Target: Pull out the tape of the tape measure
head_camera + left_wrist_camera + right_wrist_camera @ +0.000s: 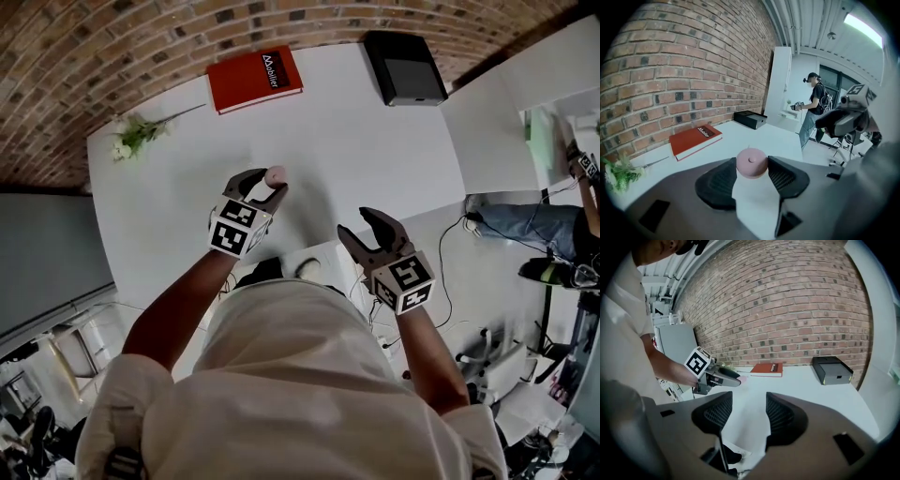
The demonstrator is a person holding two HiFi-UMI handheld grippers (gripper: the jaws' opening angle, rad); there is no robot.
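Pinching the tape measure (pixel 751 163) is my left claw (pixel 265 187): the small round pink case sits squarely between the two ribbed pads, which press on its sides, so the jaws stand fairly wide around it. From the head view the case seems to be held a little above the desk (pixel 375 141), not resting on it, though I cannot be sure of the gap. My right claw (pixel 749 404) hangs beside it, near my body, jaws spread, with nothing between them but the white desk top beyond. I see no strip of tape showing from the case in any view, and I cannot make out where its tab is.

So I judge the pick-up done and the pull itself not yet begun: the right claw must find the tape's end, close on it and draw it away while the left holds the case firm.

Farther off on the desk lie some flowers (pixel 136 134), a red book (pixel 255 79) and a black box (pixel 405 67), all well apart from my claws.
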